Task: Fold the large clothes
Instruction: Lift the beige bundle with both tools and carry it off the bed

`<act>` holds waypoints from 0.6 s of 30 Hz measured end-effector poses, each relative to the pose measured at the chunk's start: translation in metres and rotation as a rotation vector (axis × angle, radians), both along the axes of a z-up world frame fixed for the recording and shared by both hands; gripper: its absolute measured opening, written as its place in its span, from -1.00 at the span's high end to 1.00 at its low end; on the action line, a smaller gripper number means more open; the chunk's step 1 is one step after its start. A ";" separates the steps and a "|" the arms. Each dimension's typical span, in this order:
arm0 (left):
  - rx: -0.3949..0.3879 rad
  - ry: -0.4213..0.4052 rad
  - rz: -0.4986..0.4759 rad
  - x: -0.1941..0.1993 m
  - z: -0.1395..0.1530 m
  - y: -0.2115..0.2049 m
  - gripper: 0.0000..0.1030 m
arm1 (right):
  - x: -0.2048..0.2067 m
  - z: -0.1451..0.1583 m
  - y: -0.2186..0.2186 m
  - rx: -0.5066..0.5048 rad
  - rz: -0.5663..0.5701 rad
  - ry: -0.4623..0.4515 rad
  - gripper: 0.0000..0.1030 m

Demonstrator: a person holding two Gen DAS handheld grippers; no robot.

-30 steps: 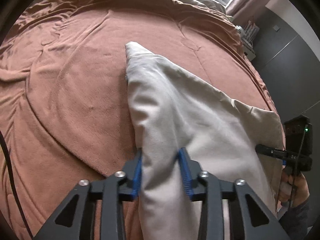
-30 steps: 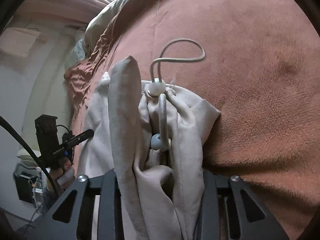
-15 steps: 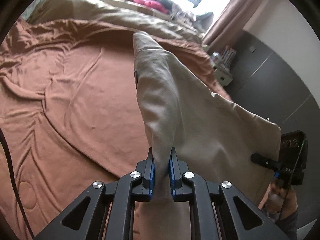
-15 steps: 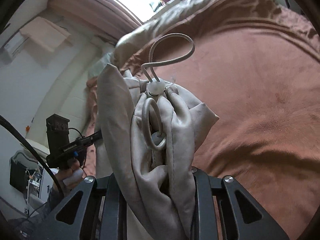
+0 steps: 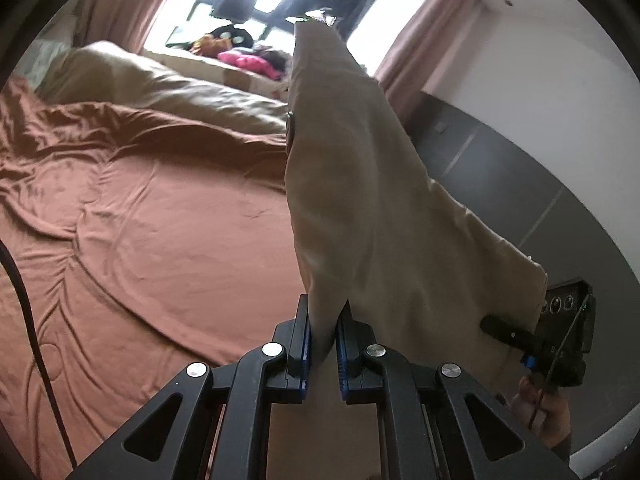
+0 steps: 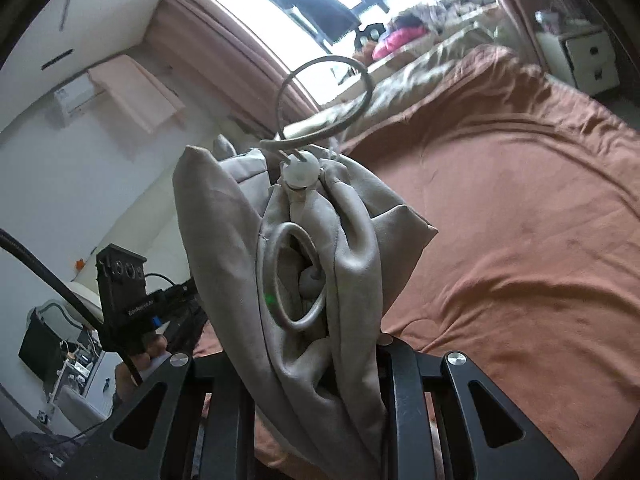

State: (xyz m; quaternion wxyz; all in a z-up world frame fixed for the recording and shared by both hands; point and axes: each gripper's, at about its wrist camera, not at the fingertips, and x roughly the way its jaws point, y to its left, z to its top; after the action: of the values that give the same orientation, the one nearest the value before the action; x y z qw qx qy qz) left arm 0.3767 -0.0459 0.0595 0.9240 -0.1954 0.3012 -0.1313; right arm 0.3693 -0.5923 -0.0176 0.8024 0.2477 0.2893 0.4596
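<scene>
A beige garment (image 5: 360,208) is held up above the brown bedspread (image 5: 152,240), clamped between the left gripper (image 5: 323,344) fingers, which have just been closing. Its bunched drawstring end (image 6: 312,264) is clenched in the right gripper (image 6: 308,360), whose fingers are hidden by cloth; the cord loop (image 6: 324,96) sticks out at 12 o'clock.

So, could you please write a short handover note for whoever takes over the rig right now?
Left gripper: just closed, now shut on a fold of the beige garment.
Right gripper: shut on the bunched drawstring end of the garment, cord looping free above.
Garment is held up between both grippers over the brown bedspread.
Done: both ends gripped and raised.
Left: spread it flat on the bed and fold; no fold made yet.
</scene>
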 end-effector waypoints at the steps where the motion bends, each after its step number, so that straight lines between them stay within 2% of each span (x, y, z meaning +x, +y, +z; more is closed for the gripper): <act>1: -0.004 -0.008 -0.009 -0.003 0.003 -0.007 0.80 | -0.007 0.002 -0.006 -0.001 -0.011 -0.015 0.66; 10: -0.028 -0.067 -0.123 -0.009 0.027 -0.095 0.80 | -0.053 0.030 -0.076 -0.069 -0.141 -0.086 0.66; 18: -0.045 -0.056 -0.269 0.008 0.038 -0.186 0.80 | -0.086 0.052 -0.147 -0.118 -0.277 -0.062 0.66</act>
State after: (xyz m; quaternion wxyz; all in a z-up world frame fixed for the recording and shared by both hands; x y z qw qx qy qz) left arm 0.3852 -0.2317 0.0973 0.9015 -0.1701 0.2958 -0.2662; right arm 0.2833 -0.7396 0.0340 0.8797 0.2232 0.2541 0.3342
